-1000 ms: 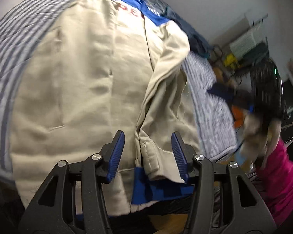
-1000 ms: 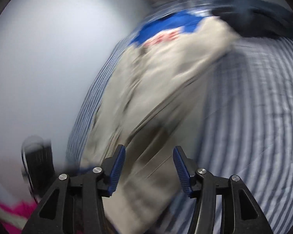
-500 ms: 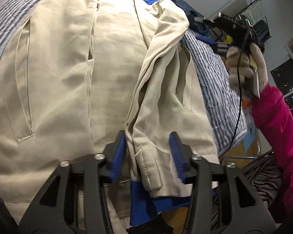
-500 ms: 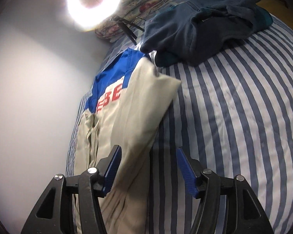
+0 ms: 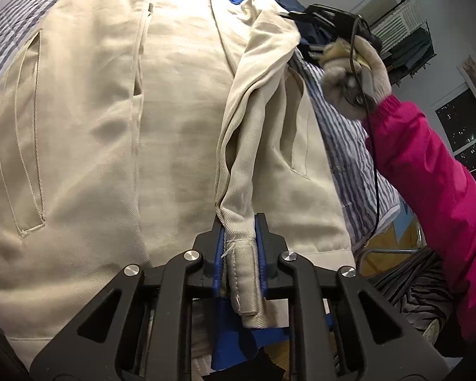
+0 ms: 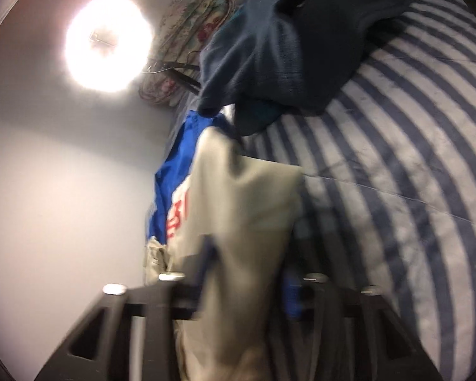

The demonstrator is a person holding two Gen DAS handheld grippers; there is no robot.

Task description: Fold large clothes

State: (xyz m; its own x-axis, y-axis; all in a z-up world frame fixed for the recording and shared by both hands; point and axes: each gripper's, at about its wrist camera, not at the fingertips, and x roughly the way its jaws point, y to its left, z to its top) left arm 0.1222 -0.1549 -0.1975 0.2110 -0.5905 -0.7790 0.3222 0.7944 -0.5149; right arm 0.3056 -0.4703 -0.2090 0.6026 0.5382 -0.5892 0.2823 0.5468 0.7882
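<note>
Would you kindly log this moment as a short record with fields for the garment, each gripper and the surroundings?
garment: beige jacket with blue yoke, lying on striped bedding
left gripper: shut on the jacket's sleeve cuff
right gripper: blurred, beige cloth between its fingers; grip unclear
nearby: dark blue clothes heaped beyond the jacket

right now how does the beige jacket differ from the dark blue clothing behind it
The beige jacket lies spread flat along the striped bed; the dark blue clothing sits in a crumpled heap.
The jacket has blue panels and red lettering; the dark clothing looks plain.
The left gripper clamps the jacket's cuff; no jaws touch the heap.
Both rest on the bed.
</note>
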